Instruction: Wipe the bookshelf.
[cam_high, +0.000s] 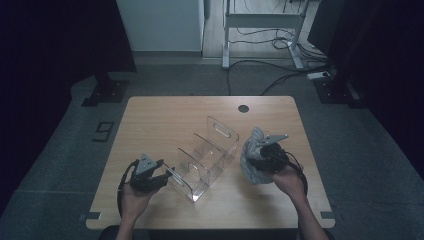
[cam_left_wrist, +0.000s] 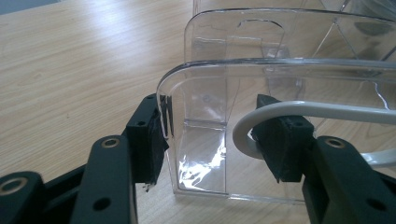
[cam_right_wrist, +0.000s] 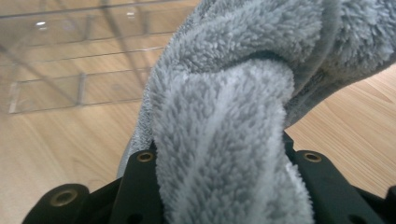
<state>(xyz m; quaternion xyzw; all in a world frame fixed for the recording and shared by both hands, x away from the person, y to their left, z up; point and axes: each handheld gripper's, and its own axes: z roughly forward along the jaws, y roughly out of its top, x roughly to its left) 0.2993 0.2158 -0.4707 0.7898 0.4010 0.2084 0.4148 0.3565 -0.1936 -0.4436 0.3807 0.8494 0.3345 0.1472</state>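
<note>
A clear acrylic organizer (cam_high: 205, 155) with several upright dividers lies at an angle on the middle of the wooden table (cam_high: 165, 115). My left gripper (cam_high: 167, 176) is at its near left end. In the left gripper view the jaws of the left gripper (cam_left_wrist: 217, 140) stand apart. One pad (cam_left_wrist: 152, 135) touches the rounded corner edge of the organizer's end wall (cam_left_wrist: 205, 154). The other pad (cam_left_wrist: 280, 144) is well clear of the first, with a white cable (cam_left_wrist: 299, 109) looping across it. My right gripper (cam_high: 257, 152) is shut on a bunched fluffy grey towel (cam_high: 250, 162), held just right of the organizer. The towel (cam_right_wrist: 224, 116) bulges between the jaws.
A round cable hole (cam_high: 243, 108) sits near the table's far edge. Bare wood lies behind the organizer and at the far left. Beyond the table are a desk frame (cam_high: 262, 30), floor cables and dark stands.
</note>
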